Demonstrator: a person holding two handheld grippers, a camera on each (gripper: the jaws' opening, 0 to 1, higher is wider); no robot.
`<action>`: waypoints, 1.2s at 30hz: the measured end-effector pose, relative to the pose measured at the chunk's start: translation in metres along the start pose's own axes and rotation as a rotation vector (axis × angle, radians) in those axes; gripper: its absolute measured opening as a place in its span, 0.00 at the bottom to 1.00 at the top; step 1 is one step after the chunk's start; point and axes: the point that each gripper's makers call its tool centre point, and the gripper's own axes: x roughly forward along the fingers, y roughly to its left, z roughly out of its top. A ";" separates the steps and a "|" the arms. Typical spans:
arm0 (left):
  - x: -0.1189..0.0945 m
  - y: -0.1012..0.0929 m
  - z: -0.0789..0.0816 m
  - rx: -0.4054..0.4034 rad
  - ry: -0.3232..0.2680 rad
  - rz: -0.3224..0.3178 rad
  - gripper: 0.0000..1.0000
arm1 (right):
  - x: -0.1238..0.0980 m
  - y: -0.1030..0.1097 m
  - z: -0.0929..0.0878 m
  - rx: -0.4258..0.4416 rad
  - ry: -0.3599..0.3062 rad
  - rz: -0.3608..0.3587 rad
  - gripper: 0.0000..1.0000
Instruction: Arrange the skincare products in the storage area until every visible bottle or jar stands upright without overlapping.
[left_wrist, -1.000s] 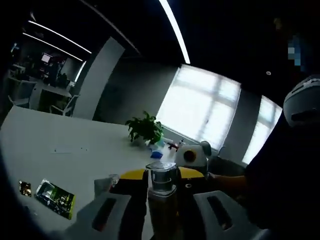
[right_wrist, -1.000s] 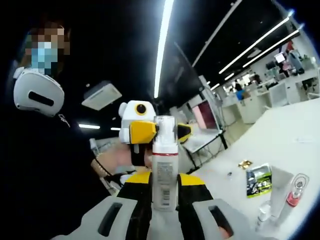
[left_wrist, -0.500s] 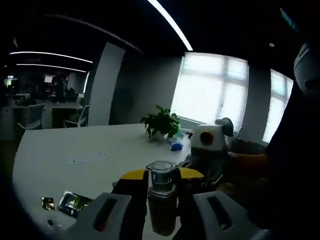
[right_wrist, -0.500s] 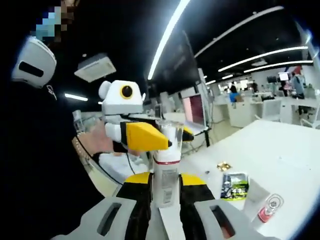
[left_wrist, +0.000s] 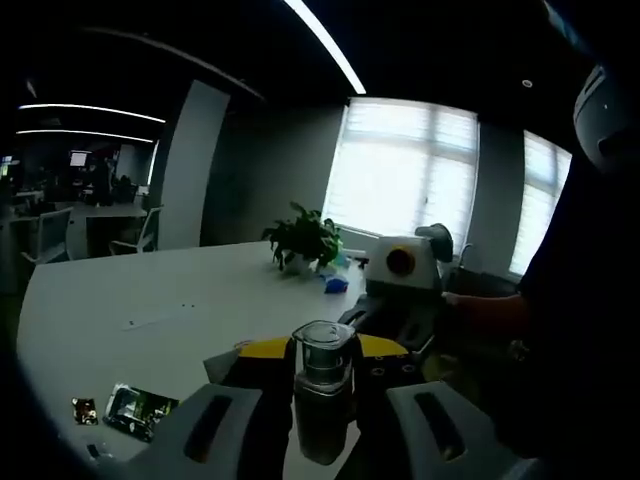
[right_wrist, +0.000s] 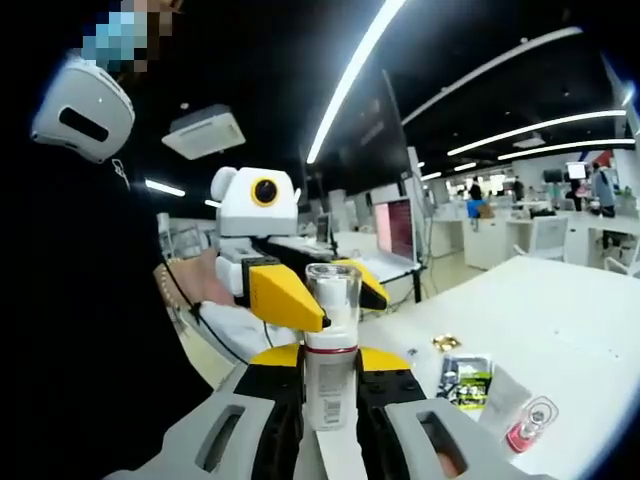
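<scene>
My left gripper (left_wrist: 325, 362) is shut on a dark bottle with a clear cap (left_wrist: 322, 390), held upright above the white table (left_wrist: 150, 290). My right gripper (right_wrist: 330, 368) is shut on a white bottle with a red band and clear cap (right_wrist: 330, 350). In the right gripper view the left gripper (right_wrist: 315, 296) faces me, its yellow jaws close behind that cap. In the left gripper view the right gripper (left_wrist: 400, 275) hangs just right of my bottle. A white tube with a red cap (right_wrist: 522, 412) lies on the table.
A green packet (left_wrist: 138, 409) and a small gold packet (left_wrist: 84, 410) lie near the table's front edge, the green packet (right_wrist: 465, 380) beside the tube. A potted plant (left_wrist: 300, 240) and a blue item (left_wrist: 335, 285) stand farther back. A person's dark sleeve (left_wrist: 570, 330) is close on the right.
Both views have swung and levelled with the hands. Each bottle stays clamped. In the right gripper view the left gripper now sits left of the cap instead of straight behind it.
</scene>
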 end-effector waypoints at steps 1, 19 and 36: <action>0.000 0.000 -0.002 0.003 0.003 0.001 0.18 | 0.000 0.000 -0.002 -0.006 0.004 -0.003 0.10; -0.008 0.006 -0.029 -0.032 0.037 0.051 0.37 | -0.011 -0.016 -0.031 -0.001 0.020 -0.071 0.10; -0.032 0.027 -0.058 -0.055 0.052 0.182 0.72 | -0.027 -0.034 -0.052 0.026 0.030 -0.144 0.10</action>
